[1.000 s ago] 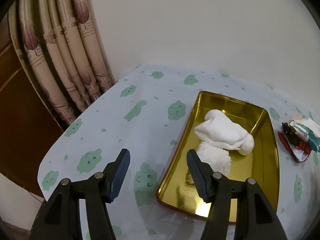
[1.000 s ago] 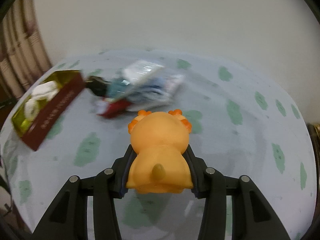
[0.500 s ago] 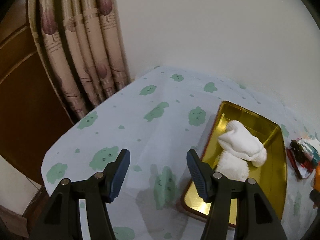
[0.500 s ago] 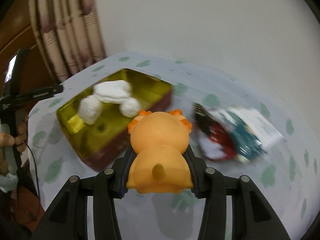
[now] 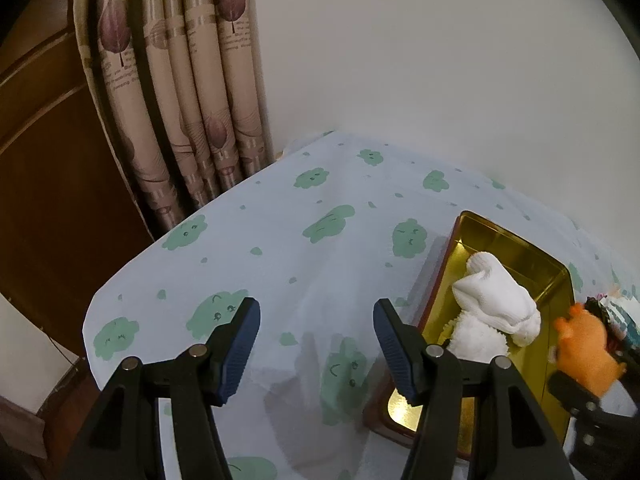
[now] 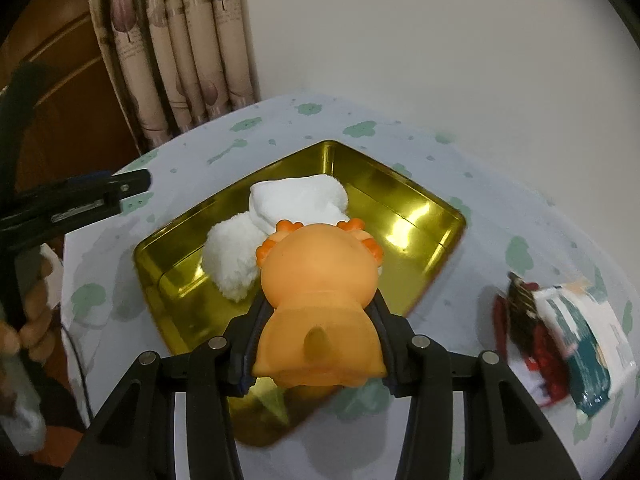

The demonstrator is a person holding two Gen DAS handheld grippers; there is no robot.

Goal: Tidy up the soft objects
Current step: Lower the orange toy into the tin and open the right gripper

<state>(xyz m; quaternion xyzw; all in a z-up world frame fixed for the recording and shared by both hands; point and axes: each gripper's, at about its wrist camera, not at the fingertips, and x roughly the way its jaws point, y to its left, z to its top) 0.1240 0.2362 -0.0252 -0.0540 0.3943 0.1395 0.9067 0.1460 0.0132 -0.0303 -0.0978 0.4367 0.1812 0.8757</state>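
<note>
The right gripper (image 6: 318, 344) is clenched on an orange toy animal (image 6: 320, 296), its 2 fingers pressed against the toy's sides, the small tail facing the camera and the head pointing away. Just beyond the toy's head, and below it, sits a gold tray (image 6: 424, 216) holding 2 white soft pieces: a fluffy ball (image 6: 232, 258) nearer the claw on its left, and a folded white sock (image 6: 298, 200) touching it farther on. The toy hangs over the tray's near part; whether it touches the tray cannot be told from here. To the right of the claw, apart from the tray, a blurred heap of packets (image 6: 560, 320) in red, teal and white lies on the cloud-print tablecloth (image 6: 520, 184).

The left gripper (image 5: 316, 344) is released, its 2 blue-padded fingers spread wide over bare tablecloth (image 5: 280, 248) with nothing between them. The tray (image 5: 516, 248) lies to its right, with the sock (image 5: 496, 300) on top of the fluffy ball (image 5: 480, 336), and the orange toy (image 5: 584, 348) at the far right edge. Farthest off, left of both claws, hangs a pleated curtain (image 5: 188, 92) against a white wall (image 5: 440, 60).
</note>
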